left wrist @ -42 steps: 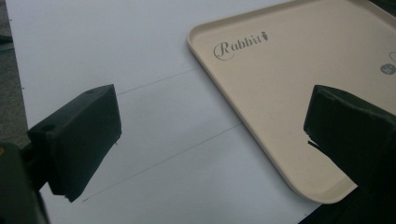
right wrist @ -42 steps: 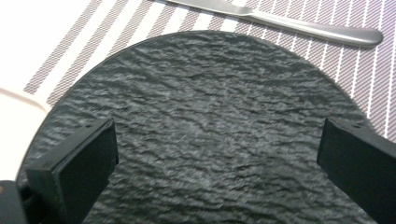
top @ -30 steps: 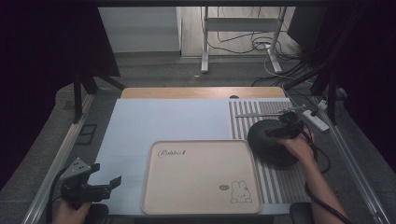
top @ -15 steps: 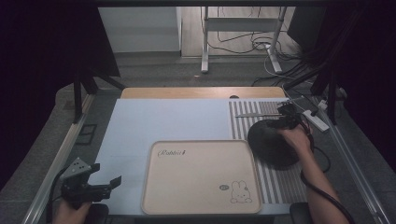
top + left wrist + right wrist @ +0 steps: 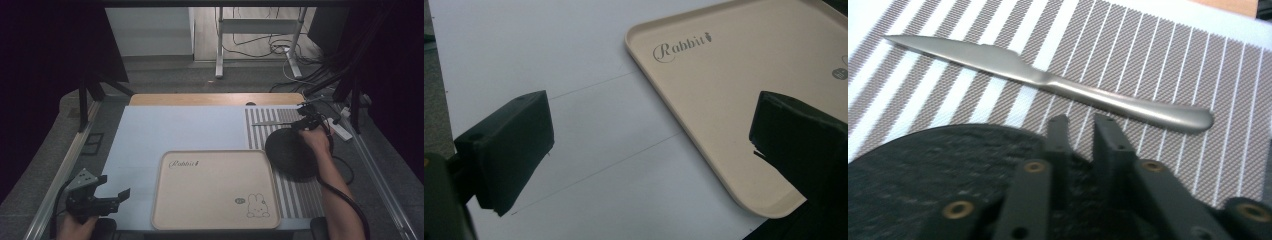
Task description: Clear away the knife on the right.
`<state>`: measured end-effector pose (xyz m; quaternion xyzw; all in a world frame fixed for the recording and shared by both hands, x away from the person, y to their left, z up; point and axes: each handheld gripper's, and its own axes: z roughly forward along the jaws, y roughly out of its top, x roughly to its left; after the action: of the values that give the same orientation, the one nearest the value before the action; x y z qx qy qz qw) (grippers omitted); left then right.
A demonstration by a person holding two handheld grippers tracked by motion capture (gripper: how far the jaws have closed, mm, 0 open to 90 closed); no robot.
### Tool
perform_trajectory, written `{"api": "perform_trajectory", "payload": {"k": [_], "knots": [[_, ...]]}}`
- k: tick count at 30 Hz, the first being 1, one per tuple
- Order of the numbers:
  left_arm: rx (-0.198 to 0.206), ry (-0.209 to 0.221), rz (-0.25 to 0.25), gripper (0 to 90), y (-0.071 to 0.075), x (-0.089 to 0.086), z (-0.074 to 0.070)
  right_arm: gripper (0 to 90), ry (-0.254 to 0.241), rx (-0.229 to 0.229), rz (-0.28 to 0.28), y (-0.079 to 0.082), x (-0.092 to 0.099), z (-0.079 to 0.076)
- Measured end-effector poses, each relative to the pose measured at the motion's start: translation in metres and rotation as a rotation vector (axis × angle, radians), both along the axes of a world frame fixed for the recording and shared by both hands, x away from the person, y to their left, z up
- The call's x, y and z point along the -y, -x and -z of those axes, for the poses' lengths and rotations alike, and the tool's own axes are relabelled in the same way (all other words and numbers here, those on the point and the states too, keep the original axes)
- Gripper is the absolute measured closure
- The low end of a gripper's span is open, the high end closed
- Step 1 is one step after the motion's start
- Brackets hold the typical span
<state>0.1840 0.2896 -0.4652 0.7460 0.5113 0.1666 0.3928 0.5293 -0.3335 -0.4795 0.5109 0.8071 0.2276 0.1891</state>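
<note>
My right gripper (image 5: 1083, 131) has just been closing its fingers (image 5: 1112, 145) onto the far rim of the black plate (image 5: 292, 152), which lies on the striped mat (image 5: 295, 190) at the desk's right. I judge the plate stiff, fairly heavy and breakable, best held by the rim. The right gripper view adds the knife (image 5: 1048, 82) just beyond. My left gripper (image 5: 649, 150) hangs open near the cream tray (image 5: 744, 75).

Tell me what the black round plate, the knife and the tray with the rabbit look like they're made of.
Black plate: rough, matte, grainy surface, possibly slate or stoneware. Knife: one-piece brushed metal, likely stainless steel, with a soft grey sheen. Tray: smooth cream surface with a moulded rim and printed lettering, probably plastic or melamine.
</note>
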Motion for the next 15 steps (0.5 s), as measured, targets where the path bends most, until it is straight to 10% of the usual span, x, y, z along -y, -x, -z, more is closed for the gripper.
{"api": "perform_trajectory", "payload": {"k": [15], "knots": [[-0.001, 0.0, 0.003, 4.1, 0.0, 0.0, 0.0, 89.7, -0.001, 0.023, 0.063, -0.042, 0.009, 0.01]]}}
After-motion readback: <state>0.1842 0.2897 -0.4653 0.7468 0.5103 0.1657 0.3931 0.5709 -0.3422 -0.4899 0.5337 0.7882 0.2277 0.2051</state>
